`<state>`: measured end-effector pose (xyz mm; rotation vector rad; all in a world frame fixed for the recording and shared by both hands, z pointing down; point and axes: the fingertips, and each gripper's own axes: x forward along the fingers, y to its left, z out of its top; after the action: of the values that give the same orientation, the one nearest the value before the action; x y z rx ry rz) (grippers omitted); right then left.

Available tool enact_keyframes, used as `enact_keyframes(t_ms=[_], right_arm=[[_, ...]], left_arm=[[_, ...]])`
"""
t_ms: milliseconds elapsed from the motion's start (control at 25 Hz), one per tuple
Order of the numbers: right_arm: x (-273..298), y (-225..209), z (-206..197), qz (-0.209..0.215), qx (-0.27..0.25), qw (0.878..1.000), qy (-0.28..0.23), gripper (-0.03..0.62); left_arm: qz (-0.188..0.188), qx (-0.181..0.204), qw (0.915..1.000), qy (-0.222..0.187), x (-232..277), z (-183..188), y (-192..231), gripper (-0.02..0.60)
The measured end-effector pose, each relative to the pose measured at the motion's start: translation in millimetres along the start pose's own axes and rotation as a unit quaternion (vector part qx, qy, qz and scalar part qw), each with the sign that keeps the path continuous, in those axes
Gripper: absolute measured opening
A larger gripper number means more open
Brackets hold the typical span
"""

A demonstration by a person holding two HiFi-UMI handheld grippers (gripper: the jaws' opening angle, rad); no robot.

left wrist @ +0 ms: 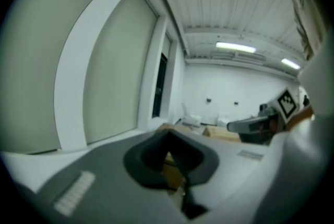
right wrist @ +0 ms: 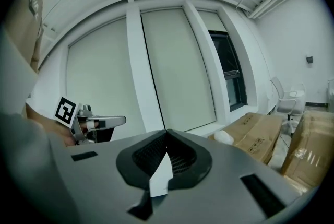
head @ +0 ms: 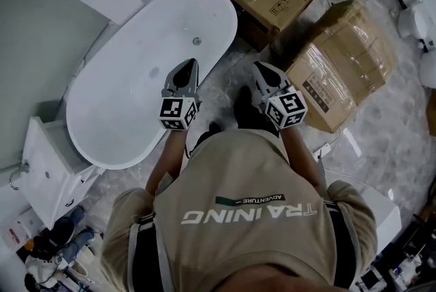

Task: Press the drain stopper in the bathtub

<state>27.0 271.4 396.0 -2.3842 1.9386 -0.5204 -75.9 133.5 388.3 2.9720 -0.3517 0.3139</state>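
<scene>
The bathtub (head: pixel 122 96) is untouched. The left gripper (head: pixel 190 69) hangs over the bathtub's rim and the right gripper (head: pixel 261 71) is beside the bathtub. Both sets of fingers are closed and empty. The drain stopper (head: pixel 197 41) lies inside the bathtub and is judged not yet pressed.

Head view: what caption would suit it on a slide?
Person beside a white freestanding bathtub, left gripper and right gripper both shut and empty, cardboard boxes beyond.
</scene>
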Motion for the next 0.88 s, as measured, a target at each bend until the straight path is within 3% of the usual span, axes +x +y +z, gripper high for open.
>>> enact_keyframes(t_ms=[240,400,680,880], right_arm=[[66,-57,30,0.055,-0.016,0.998,0.005,0.008],[105,-80,44,0.114,-0.026,0.993,0.023,0.009],[163,-75,36,0.181,-0.028,0.981,0.063,0.009],[195,-61,25,0.204,-0.038,0.974,0.087,0.009]], left_arm=[[0.059,-0.008,0.9982,-0.008,62,31,32,0.002],[0.104,-0.008,0.9945,-0.009,92,47,41,0.002],[0.161,-0.044,0.9856,0.03,98,28,73,0.002],[0.173,-0.045,0.9832,0.036,102,22,103,0.002]])
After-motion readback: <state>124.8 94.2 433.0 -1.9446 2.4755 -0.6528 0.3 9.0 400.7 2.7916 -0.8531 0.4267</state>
